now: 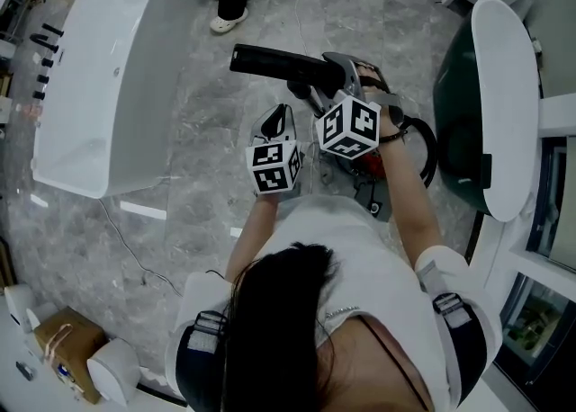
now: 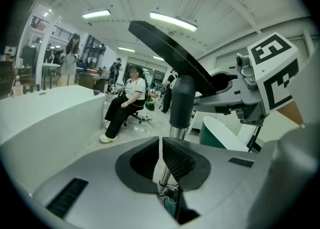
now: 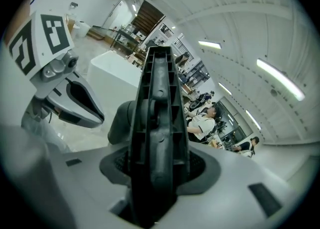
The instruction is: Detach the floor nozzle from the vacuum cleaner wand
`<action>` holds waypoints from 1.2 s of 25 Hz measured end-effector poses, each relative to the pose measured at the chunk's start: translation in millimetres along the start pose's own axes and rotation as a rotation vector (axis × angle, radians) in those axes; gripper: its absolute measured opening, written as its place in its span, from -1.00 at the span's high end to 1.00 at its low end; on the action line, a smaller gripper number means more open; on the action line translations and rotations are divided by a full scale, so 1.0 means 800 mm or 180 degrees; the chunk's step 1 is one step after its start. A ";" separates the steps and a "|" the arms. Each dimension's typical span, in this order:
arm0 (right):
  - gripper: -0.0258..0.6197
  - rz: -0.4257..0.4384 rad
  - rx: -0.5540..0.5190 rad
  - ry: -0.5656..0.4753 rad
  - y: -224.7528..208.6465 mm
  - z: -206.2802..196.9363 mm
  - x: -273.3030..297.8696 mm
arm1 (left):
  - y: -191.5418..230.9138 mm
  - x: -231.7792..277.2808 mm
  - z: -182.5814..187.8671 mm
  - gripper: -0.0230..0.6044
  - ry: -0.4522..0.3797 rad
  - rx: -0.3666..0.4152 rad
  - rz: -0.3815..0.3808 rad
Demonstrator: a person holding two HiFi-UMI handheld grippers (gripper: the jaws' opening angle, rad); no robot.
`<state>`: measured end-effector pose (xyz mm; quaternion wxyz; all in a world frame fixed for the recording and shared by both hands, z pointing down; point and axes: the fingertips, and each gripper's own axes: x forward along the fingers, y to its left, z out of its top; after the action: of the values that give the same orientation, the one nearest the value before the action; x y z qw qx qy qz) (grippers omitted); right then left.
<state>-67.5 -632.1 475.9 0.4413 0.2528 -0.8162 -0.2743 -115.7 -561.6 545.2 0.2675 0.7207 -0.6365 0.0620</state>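
Grey marble floor [image 1: 198, 140] in head view. White tub-shaped unit [image 1: 117, 68] at ten o'clock. White oval top [image 1: 504, 104] on dark green base, three o'clock. Cardboard box [image 1: 67, 347] and white roll [image 1: 112, 370], touching, seven o'clock. Left gripper view: seated person [image 2: 125, 100] at nine o'clock, strip lights [image 2: 172, 21] at twelve.
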 end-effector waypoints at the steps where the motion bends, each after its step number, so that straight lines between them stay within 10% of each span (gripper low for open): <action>1: 0.26 -0.0016 0.0008 -0.0002 0.000 0.000 0.000 | 0.001 0.000 -0.001 0.91 -0.0002 -0.0009 -0.0021; 19: 0.26 0.0018 0.0087 0.0075 -0.004 -0.002 0.006 | -0.004 0.017 0.003 0.89 0.0010 0.0010 -0.0334; 30: 0.26 0.0086 0.0163 0.0071 -0.012 -0.003 0.010 | -0.031 0.038 0.002 0.30 0.0022 -0.0084 -0.0894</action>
<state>-67.3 -644.6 475.4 0.4474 0.2560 -0.8213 -0.2445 -87.2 -588.1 549.3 0.2852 0.7989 -0.5292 0.0181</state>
